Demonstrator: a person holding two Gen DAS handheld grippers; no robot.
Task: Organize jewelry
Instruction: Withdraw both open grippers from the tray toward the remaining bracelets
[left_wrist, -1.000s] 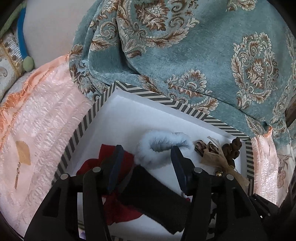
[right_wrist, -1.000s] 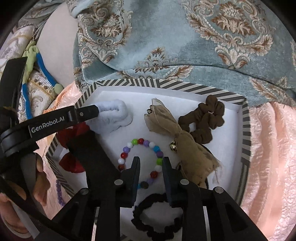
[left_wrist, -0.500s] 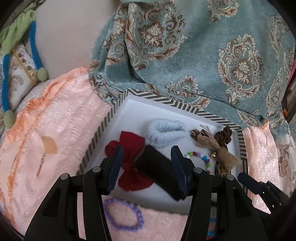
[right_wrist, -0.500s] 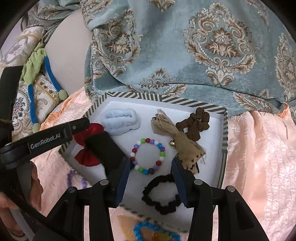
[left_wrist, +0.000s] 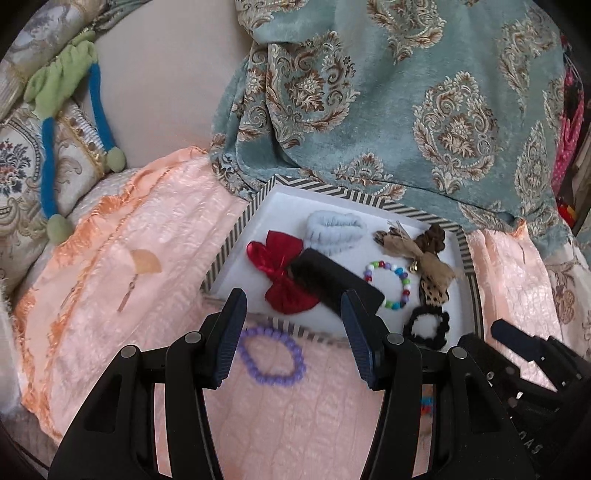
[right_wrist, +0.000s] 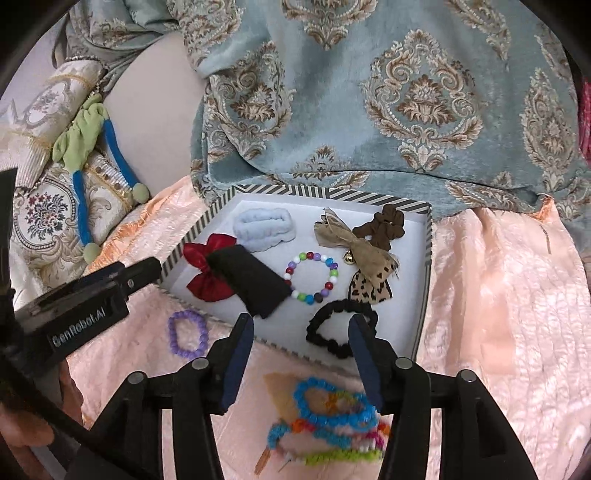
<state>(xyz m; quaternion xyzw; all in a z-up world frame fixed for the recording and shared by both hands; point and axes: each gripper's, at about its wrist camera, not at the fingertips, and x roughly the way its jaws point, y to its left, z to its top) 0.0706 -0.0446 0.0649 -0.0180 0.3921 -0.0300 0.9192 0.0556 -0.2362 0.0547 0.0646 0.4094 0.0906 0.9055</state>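
Observation:
A white tray with a striped rim (left_wrist: 236, 238) (right_wrist: 192, 236) lies on a peach bedspread. It holds a red bow (left_wrist: 280, 273) (right_wrist: 207, 269), a black cloth piece (left_wrist: 336, 284) (right_wrist: 255, 280), a pale blue scrunchie (left_wrist: 334, 230) (right_wrist: 262, 227), a multicoloured bead bracelet (left_wrist: 388, 284) (right_wrist: 312, 277), a tan and leopard bow (right_wrist: 365, 266), a brown scrunchie (right_wrist: 382, 229) and a black scrunchie (right_wrist: 340, 328). A purple bead bracelet (left_wrist: 271, 356) (right_wrist: 186, 332) lies in front of the tray. My left gripper (left_wrist: 293, 338) is open and empty above it. My right gripper (right_wrist: 301, 363) is open and empty over blue and colourful bracelets (right_wrist: 332, 410).
A teal patterned blanket (left_wrist: 406, 92) is heaped behind the tray. A green and blue plush toy (left_wrist: 70, 96) lies on an embroidered cushion (left_wrist: 18, 173) at the left. A small gold fan-shaped piece (left_wrist: 146, 262) lies on the bedspread left of the tray.
Both grippers have pulled back and away from the tray. The right gripper has opened wider. The black cloth piece now lies free in the tray, and the bracelets in front have come into view.

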